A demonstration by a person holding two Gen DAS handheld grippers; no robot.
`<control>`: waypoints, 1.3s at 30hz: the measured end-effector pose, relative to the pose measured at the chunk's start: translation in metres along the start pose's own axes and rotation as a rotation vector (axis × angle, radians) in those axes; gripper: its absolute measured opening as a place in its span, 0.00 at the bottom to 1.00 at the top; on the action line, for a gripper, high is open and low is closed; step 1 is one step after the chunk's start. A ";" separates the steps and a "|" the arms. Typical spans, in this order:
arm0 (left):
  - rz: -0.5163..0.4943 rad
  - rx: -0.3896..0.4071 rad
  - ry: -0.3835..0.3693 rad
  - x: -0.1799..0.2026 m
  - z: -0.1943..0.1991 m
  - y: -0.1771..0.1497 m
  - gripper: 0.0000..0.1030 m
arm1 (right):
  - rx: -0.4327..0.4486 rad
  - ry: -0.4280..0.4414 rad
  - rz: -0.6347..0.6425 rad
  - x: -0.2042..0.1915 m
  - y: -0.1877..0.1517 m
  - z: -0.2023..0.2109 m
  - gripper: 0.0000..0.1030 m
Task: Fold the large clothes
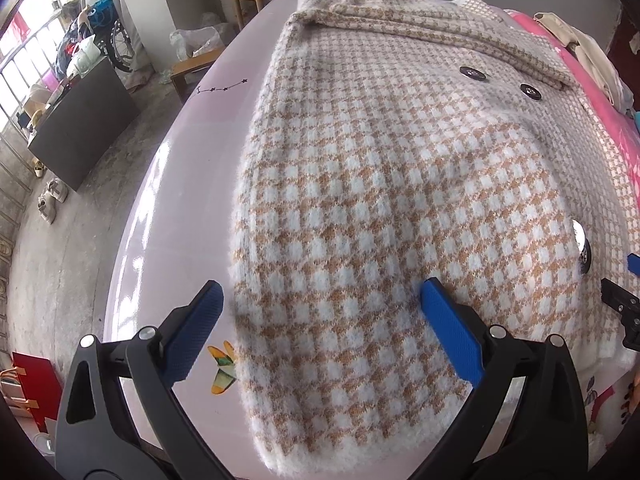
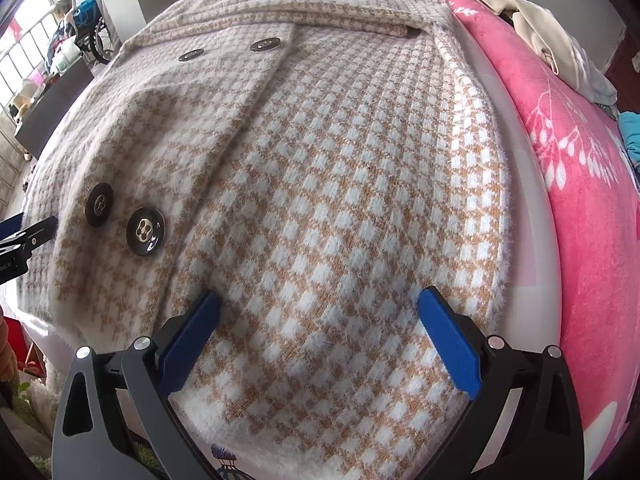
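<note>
1. Left wrist view: left gripper (image 1: 322, 300) spread wide, empty, over the coat (image 1: 400, 184) hem's left corner.
2. Right gripper (image 2: 320, 312) likewise spread over the hem.
3. Coat lay flat on the table (image 1: 188, 184); likely next: pinch hem, fold upward.

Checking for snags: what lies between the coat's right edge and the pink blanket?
Only a bare strip of the pale table separates the houndstooth coat from the pink blanket, seen in the right wrist view.

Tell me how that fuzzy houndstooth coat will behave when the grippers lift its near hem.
The coat will probably drape and sag between the two grips: it lies in soft folds. Its thick, fuzzy knit suggests some weight. The large buttons may pull that flap down. The table looks glossy, so dragged fabric should slide easily.
</note>
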State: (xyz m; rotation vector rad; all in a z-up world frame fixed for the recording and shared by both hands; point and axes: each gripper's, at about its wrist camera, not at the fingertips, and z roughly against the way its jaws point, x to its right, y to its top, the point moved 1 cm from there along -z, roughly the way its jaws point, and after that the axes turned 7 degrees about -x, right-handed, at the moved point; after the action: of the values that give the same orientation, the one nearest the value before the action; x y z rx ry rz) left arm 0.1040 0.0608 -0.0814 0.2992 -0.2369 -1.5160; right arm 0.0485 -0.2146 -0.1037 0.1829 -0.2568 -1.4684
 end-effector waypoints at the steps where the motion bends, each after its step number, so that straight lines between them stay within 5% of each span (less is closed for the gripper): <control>1: 0.000 0.000 0.000 0.000 0.000 0.001 0.93 | 0.000 0.000 0.000 0.000 0.000 0.000 0.94; 34: -0.047 0.031 0.054 0.007 0.005 -0.003 0.93 | 0.025 0.002 0.003 0.001 -0.003 0.005 0.94; 39: -0.081 0.069 0.001 0.001 0.015 -0.012 0.93 | 0.025 0.002 0.002 0.001 -0.002 0.006 0.94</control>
State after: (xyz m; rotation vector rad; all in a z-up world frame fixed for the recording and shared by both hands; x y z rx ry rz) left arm 0.0875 0.0589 -0.0717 0.3689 -0.2796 -1.5893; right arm 0.0448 -0.2159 -0.0980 0.2043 -0.2738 -1.4633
